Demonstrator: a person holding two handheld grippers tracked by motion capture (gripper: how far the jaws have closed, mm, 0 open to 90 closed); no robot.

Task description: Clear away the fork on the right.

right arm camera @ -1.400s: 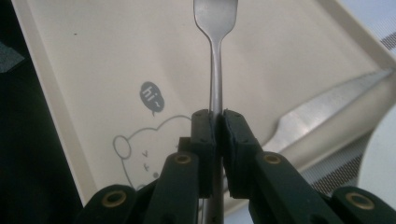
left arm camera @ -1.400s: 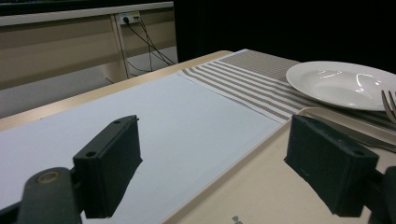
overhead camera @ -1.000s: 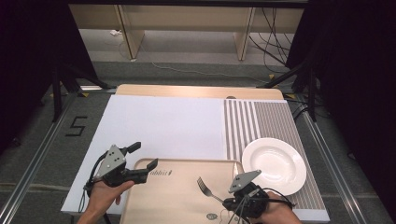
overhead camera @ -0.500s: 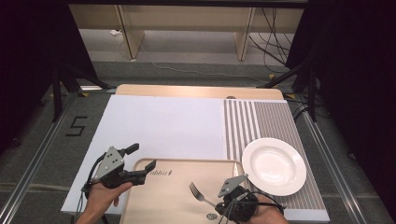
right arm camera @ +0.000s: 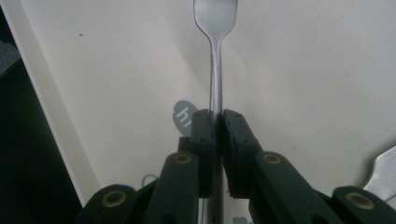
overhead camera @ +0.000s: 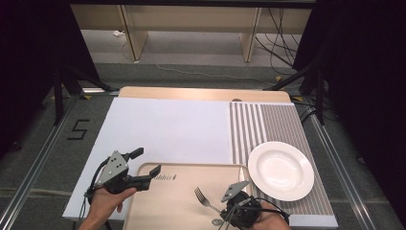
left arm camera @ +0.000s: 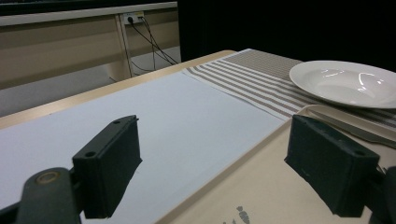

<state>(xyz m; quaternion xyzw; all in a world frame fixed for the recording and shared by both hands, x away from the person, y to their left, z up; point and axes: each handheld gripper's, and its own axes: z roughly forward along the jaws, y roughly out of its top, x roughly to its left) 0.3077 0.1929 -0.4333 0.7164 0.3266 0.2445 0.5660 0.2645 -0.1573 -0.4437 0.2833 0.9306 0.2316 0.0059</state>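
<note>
Since the earlier high view, the fork (overhead camera: 205, 200) has slid toward the lower left of the frame with the right gripper (overhead camera: 238, 211), drawing away from the plate (overhead camera: 280, 170) and further over the tray (overhead camera: 153, 211). Now the fork sits low in the centre of the high view, tines pointing up and left, its handle clamped between the right gripper's two black pads, which the right gripper view shows pressed tight on the thin neck of the fork (right arm camera: 215, 79) above the pale tray floor. At the lower right edge of that view a second piece of cutlery (right arm camera: 384, 170) peeks in. Left of the tray, the left gripper (overhead camera: 142, 166) hovers by the tray's upper left corner with its jaws spread wide and nothing between them. The step in hand looks like carrying the fork off the tray; the next move likely calls for lifting it clear of the rim and swinging it right toward the striped mat (overhead camera: 275, 127) beside the plate, keeping the grip firm so the slim handle does not twist
</note>
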